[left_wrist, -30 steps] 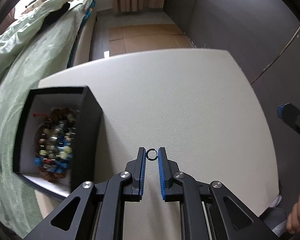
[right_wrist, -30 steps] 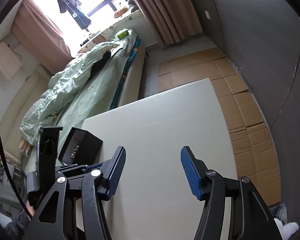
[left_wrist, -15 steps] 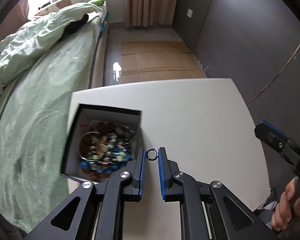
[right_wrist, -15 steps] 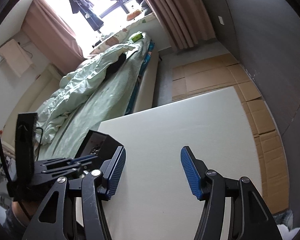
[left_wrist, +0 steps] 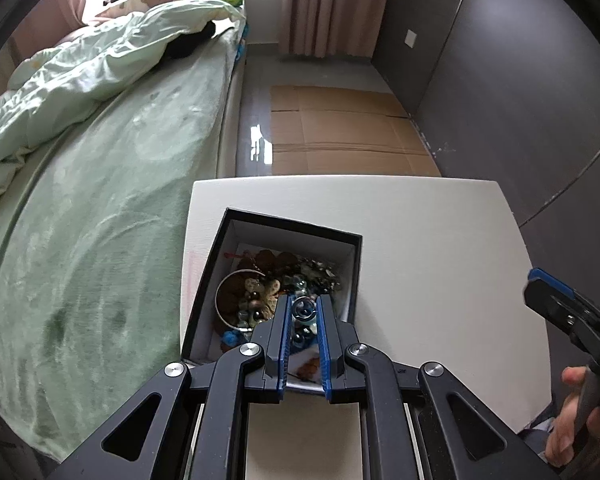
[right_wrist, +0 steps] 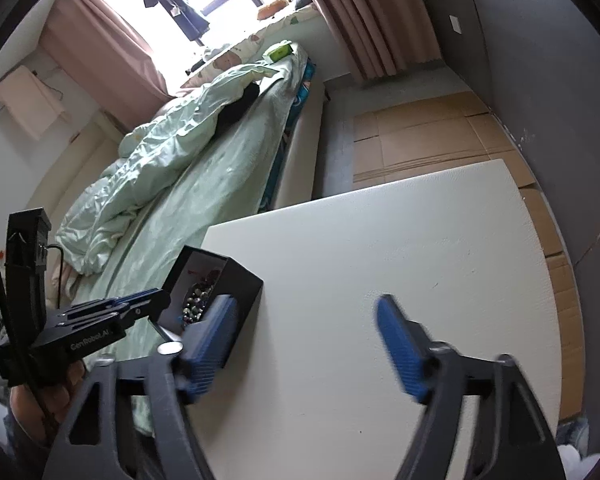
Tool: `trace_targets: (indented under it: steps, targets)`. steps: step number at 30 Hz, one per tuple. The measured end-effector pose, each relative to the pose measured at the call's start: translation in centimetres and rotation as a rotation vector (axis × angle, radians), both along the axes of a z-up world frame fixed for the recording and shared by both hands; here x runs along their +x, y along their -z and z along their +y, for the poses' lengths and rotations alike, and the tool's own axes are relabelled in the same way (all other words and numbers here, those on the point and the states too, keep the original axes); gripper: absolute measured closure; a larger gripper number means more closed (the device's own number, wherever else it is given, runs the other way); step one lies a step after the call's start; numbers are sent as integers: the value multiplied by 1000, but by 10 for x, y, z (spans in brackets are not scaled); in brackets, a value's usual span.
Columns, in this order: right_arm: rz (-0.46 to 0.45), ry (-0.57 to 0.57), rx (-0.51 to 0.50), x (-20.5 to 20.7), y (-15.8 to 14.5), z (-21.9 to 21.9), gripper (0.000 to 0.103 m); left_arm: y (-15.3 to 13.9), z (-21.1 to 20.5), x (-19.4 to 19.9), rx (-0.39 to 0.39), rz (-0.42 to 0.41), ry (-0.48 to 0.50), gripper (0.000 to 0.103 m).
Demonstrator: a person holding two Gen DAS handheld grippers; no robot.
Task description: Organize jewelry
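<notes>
Blue-padded fingers (left_wrist: 286, 320) of your left gripper (left_wrist: 304, 306) are pinching a small metal ring (left_wrist: 303, 309) at their tips, and you are holding it over the open black box (left_wrist: 354, 264). The box is sitting at the desk's (left_wrist: 440, 240) left edge, and a heap of mixed beads and bracelets (left_wrist: 268, 288) is lying on its white floor. Your right gripper (right_wrist: 304, 332) is hanging released over the bare desk, fingers spread wide. Beyond, a green quilt is covering the bed (left_wrist: 100, 160).
</notes>
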State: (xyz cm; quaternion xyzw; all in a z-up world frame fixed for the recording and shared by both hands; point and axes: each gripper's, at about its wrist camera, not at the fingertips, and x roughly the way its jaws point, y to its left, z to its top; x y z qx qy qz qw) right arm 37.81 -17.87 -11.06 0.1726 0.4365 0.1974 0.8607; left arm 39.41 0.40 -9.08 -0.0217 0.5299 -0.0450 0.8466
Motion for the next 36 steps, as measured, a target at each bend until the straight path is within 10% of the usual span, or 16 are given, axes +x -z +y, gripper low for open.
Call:
trace_targets:
  steps: [6,11,24,28,36]
  targets:
    - [12,10,6,0,2,-4,21,4,5,17,30,-1,-39,87]
    - [18,18,0,4,5,-7,21,2,11,15,9,-11,-57,30]
    - [-33,85,-31,-24,-12,-6,21,-26,20,-26,-52,-38,-43,24]
    - [-111,124,-43,-53,-36,-5,0,-39,22,-47,-59,-64,-51,22]
    - [-112,136,-106,-101,-47,12,0,-71,20,-100,-110,-140,-15,0]
